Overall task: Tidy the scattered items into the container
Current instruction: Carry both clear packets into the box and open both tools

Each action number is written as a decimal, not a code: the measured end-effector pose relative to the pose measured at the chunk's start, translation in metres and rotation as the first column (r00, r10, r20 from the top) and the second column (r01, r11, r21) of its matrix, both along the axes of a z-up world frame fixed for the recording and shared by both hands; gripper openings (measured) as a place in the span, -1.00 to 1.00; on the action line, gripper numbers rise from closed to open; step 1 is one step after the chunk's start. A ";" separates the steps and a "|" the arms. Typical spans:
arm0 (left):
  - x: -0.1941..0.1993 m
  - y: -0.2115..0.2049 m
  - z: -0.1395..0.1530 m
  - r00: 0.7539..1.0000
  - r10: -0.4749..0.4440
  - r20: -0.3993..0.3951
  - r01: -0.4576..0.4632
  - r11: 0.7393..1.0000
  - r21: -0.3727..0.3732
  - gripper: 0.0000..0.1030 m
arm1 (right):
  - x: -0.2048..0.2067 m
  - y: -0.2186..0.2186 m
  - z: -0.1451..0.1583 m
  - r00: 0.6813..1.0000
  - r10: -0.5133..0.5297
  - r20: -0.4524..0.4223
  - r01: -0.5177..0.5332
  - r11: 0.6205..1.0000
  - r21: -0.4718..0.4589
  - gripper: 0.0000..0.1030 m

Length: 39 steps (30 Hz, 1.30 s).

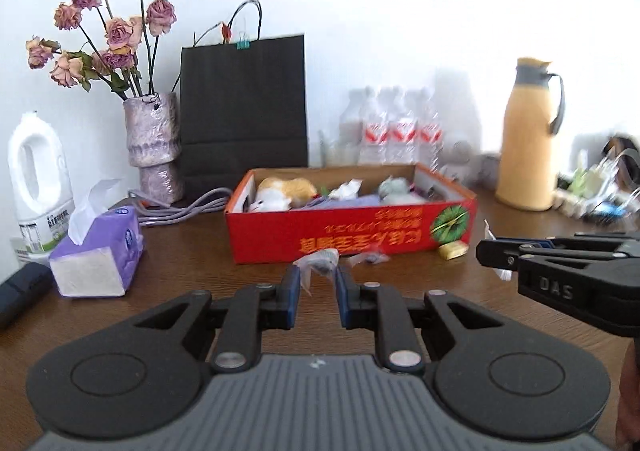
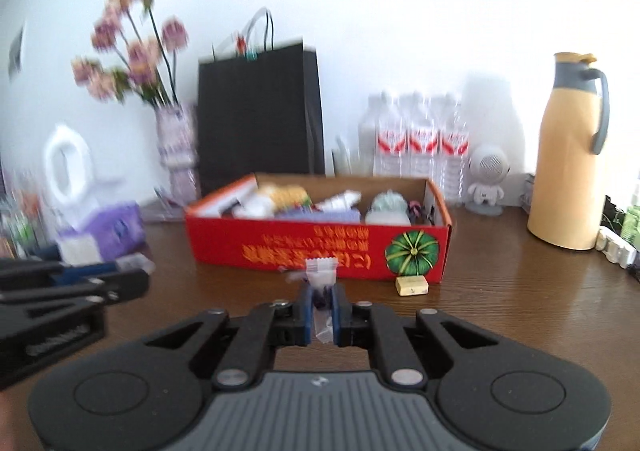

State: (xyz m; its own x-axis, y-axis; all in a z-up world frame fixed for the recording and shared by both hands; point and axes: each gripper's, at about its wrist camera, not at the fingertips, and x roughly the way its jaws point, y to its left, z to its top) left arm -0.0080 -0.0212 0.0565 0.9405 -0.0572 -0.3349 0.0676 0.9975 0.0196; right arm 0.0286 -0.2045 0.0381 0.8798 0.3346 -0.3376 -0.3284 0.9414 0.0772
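Just short of the front wall of the red box [image 1: 348,229], above the brown wood-grain table [image 1: 192,251], 2 catches held clear of the surface. Clenched narrowly in the left gripper [image 1: 317,275]: a crinkled clear packet [image 1: 320,265], pinched at one end between the blue pads and sticking out ahead of them. Clamped almost fully shut in the right gripper [image 2: 320,293]: a small zip bag [image 2: 321,275], upright between the pads, its sealed top showing above them. To finish well, lift both loads above the cardboard rim before crossing it, since either flimsy wrapper would probably snag or fold on that edge; aim for the bare patches among the contents, away from the plush toy [image 1: 280,191] at the left end; loosen 1 grip at a time, low inside the box, so nothing light flutters back out. Mind the spacing too, with both tools close side by side and likely to knock together over so narrow an opening. Left on the table, touching or nearly touching the box's front right corner: 1 gold-wrapped sweet [image 1: 453,250], probably next in line. Around the work: a plain white wall [image 1: 400,11] behind, a black paper bag [image 1: 244,107] standing directly beyond the box, dried roses [image 1: 116,31] in a vase to its left, a purple tissue pack [image 1: 100,255] and a white jug [image 1: 38,187] at the near left, a grey cable [image 1: 188,207] trailing past the box's left end, water bottles [image 1: 400,131] against the wall, a yellow flask [image 1: 528,139] well to the right.
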 end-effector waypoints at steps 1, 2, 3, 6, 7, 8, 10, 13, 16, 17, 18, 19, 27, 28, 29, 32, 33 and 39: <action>-0.006 0.001 0.002 1.000 -0.006 0.010 0.006 1.000 -0.009 -0.63 | -0.009 -0.001 0.004 1.000 0.006 0.019 -0.006 1.000 0.008 -0.84; -0.012 0.001 0.004 1.000 -0.010 0.027 0.011 1.000 -0.009 -0.63 | -0.018 -0.001 0.007 0.999 0.008 0.040 -0.008 1.000 0.008 -0.84; -0.020 0.000 0.005 0.999 -0.012 0.052 0.013 1.000 0.000 -0.63 | -0.025 -0.002 0.010 0.998 0.009 0.064 -0.010 1.000 0.007 -0.84; -0.043 -0.003 0.010 0.991 -0.005 0.131 0.000 0.999 0.032 -0.62 | -0.042 -0.002 0.014 0.993 0.006 0.121 -0.008 1.000 0.015 -0.84; -0.051 -0.004 0.011 0.989 -0.003 0.149 -0.002 0.999 0.033 -0.62 | -0.047 -0.003 0.014 0.990 0.001 0.139 -0.004 1.000 0.021 -0.84; -0.058 -0.003 0.011 0.986 -0.005 0.164 0.001 1.000 0.024 -0.62 | -0.053 -0.005 0.014 0.988 0.000 0.156 -0.004 1.000 0.028 -0.84; -0.072 -0.001 0.008 0.984 -0.004 0.179 0.006 1.000 -0.009 -0.62 | -0.067 -0.006 0.011 0.981 0.001 0.196 -0.009 0.999 0.042 -0.84; -0.088 0.002 0.001 0.984 0.007 0.178 0.000 0.999 -0.041 -0.62 | -0.091 -0.007 0.006 0.968 -0.007 0.249 0.003 1.000 0.015 -0.84; -0.093 0.004 -0.002 0.985 0.018 0.173 -0.008 0.998 -0.058 -0.62 | -0.108 -0.010 0.003 0.964 -0.023 0.263 0.023 1.000 0.002 -0.84; -0.093 0.005 -0.001 0.984 0.023 0.175 -0.012 0.998 -0.063 -0.62 | -0.110 -0.011 0.003 0.965 -0.028 0.260 0.028 1.000 0.001 -0.83; -0.091 0.006 0.001 0.983 0.030 0.182 -0.018 0.998 -0.068 -0.62 | -0.111 -0.012 0.003 0.966 -0.031 0.255 0.031 1.000 0.003 -0.83; -0.088 0.007 0.004 0.981 0.031 0.191 -0.018 0.997 -0.072 -0.62 | -0.110 -0.014 0.005 0.966 -0.034 0.256 0.034 0.999 0.006 -0.83; 0.006 0.012 0.065 0.927 0.035 0.373 -0.008 0.997 -0.074 -0.61 | -0.029 -0.010 0.061 0.935 -0.044 0.353 0.027 0.998 0.051 -0.83; 0.026 0.014 0.075 0.924 0.037 0.382 -0.003 0.996 -0.088 -0.61 | -0.013 -0.007 0.072 0.924 -0.051 0.380 0.033 0.998 0.052 -0.83; 0.046 0.017 0.085 0.922 0.039 0.386 0.003 0.994 -0.108 -0.61 | 0.004 -0.003 0.082 0.911 -0.063 0.408 0.045 0.997 0.055 -0.83; 0.099 0.025 0.104 0.931 0.046 0.361 0.011 0.988 -0.154 -0.60 | 0.056 0.008 0.108 0.896 -0.076 0.437 0.064 0.997 0.044 -0.83; 0.116 0.028 0.107 0.942 0.045 0.334 0.012 0.986 -0.167 -0.60 | 0.072 0.008 0.115 0.901 -0.072 0.427 0.056 0.997 0.051 -0.83; 0.237 0.050 0.118 1.000 -0.002 -0.009 0.000 0.973 -0.232 -0.60 | 0.183 0.015 0.152 0.984 -0.004 0.177 0.008 1.000 -0.020 -0.83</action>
State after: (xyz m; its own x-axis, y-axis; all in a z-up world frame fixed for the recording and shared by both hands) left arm 0.2288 0.0283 0.1742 0.9375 -0.1354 -0.3206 0.0680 0.9747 -0.2130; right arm 0.2120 -0.1893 0.1901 0.9283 0.3236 -0.1833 -0.3294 0.9442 -0.0011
